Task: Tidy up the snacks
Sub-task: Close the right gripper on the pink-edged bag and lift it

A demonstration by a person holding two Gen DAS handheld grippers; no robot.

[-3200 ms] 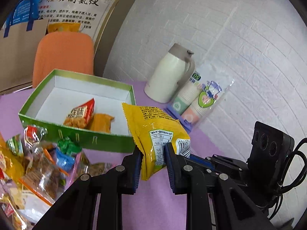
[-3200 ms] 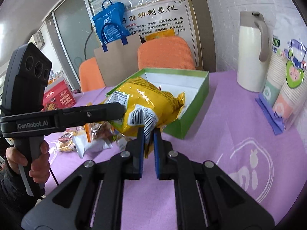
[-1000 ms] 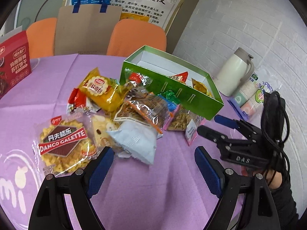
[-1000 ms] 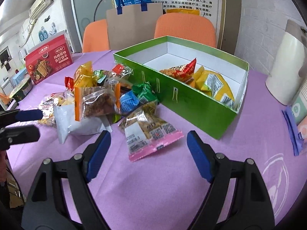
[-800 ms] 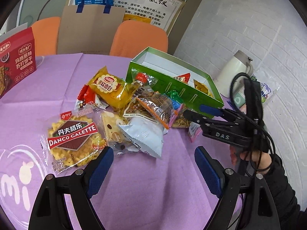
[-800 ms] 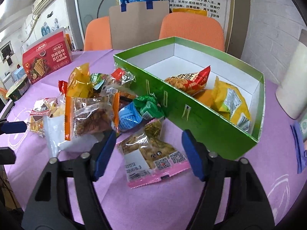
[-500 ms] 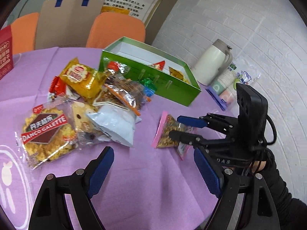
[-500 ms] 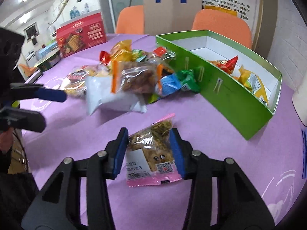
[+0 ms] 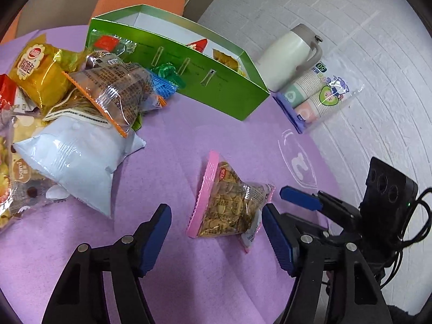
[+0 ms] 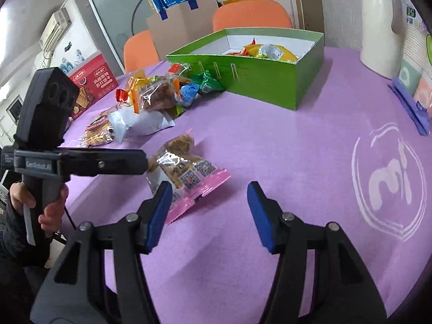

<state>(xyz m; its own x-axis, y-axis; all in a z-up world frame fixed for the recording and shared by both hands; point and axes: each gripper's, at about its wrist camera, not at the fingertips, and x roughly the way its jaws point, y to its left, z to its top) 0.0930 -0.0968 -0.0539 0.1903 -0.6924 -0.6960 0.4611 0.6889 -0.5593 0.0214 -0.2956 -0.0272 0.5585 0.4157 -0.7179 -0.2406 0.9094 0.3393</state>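
A clear snack packet with pink edges point(image 9: 226, 210) point(image 10: 186, 172) lies flat on the purple table, apart from the snack pile point(image 9: 89, 102) point(image 10: 151, 100). My left gripper point(image 9: 216, 232) point(image 10: 140, 159) straddles it with jaws closing; the pads are not pressing on it. My right gripper point(image 10: 209, 210) point(image 9: 294, 202) sits just behind the packet with jaws opening and nothing between them; its left finger is at the pink edge. Beyond stands the green box point(image 9: 216, 86) point(image 10: 270, 86) with yellow and red packets point(image 10: 264, 50) inside.
A white thermos jug point(image 9: 289, 54) point(image 10: 378, 27) and a sleeve of paper cups point(image 9: 318, 97) stand by the brick wall on the right. A red biscuit box point(image 10: 91, 83) is at the far left. Orange chairs point(image 10: 251, 16) stand behind the table.
The right gripper pulled the pink-edged packet away from the pile, then let it go and widened. The left gripper came down over the packet and its jaws narrowed.
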